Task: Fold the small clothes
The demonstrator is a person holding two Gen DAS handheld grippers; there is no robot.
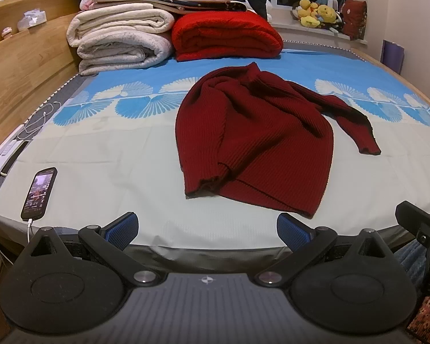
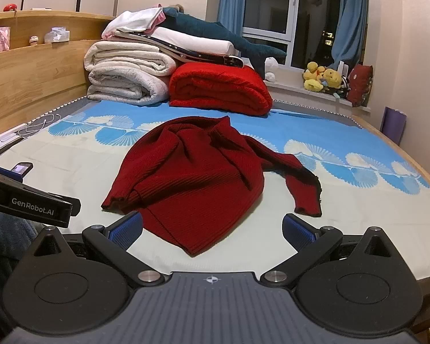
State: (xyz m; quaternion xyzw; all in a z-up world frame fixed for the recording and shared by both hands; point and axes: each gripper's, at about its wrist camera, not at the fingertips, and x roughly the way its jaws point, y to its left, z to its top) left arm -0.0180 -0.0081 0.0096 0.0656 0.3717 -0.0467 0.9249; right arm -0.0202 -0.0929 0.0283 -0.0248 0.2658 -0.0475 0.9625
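1. Left wrist view: judged the opening step, before any grasp. Saw the left gripper (image 1: 207,230) with jaws spread wide, holding nothing, hanging off the near edge of the bed (image 1: 100,154). Found the dark red sweater (image 1: 252,143) crumpled on the sheet at about 1 o'clock from those jaws, apart from them, one sleeve (image 1: 355,126) flung toward 2 o'clock, hem corner nearest the right-hand blue pad (image 1: 291,230).
2. Right wrist view: saw the right gripper (image 2: 212,230) equally wide open and empty. Found the sweater (image 2: 192,177) at 12 o'clock, its near hem corner lying between the pads without touching them.
3. Next, probably: called for flattening first, so pinching hem or shoulder and pulling the knit smooth before folding.
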